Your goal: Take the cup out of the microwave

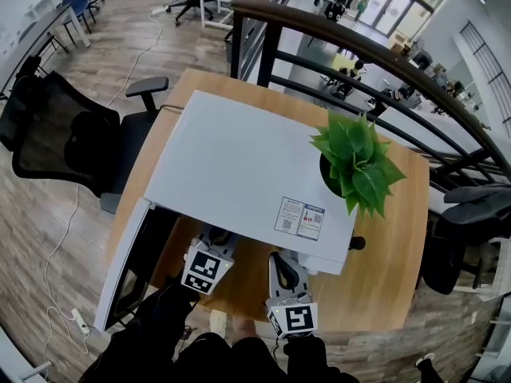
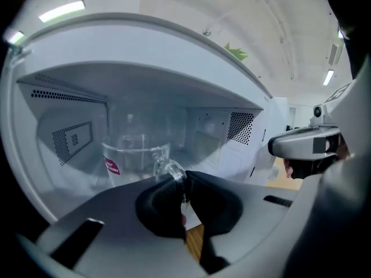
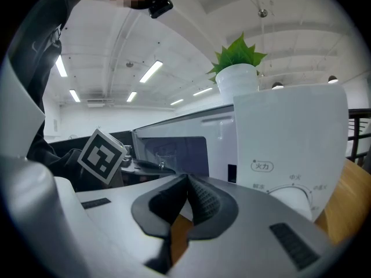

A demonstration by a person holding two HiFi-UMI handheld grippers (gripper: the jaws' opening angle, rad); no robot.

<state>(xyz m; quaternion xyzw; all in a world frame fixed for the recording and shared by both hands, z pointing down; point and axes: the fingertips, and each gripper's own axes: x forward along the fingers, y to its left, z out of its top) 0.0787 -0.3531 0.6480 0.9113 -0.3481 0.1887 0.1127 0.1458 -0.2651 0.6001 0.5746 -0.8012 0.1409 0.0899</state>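
A clear glass cup [image 2: 132, 161] with a small red label stands inside the open white microwave [image 1: 239, 174]. My left gripper [image 2: 184, 182] reaches into the cavity and is shut on the cup's glass handle [image 2: 169, 169], which sits pinched between the two dark pads. From the head view the left gripper [image 1: 209, 255] points into the oven's front opening, and its jaw tips are hidden under the oven's top. My right gripper [image 3: 186, 182] is shut with nothing in it. It hovers in front of the control panel [image 3: 290, 155], to the right of the opening.
The microwave door [image 1: 128, 262] hangs open to the left. A potted green plant [image 1: 357, 162] stands on the oven's top right corner. The oven sits on a wooden table [image 1: 383, 254], with black office chairs [image 1: 68, 138] on both sides and a railing behind.
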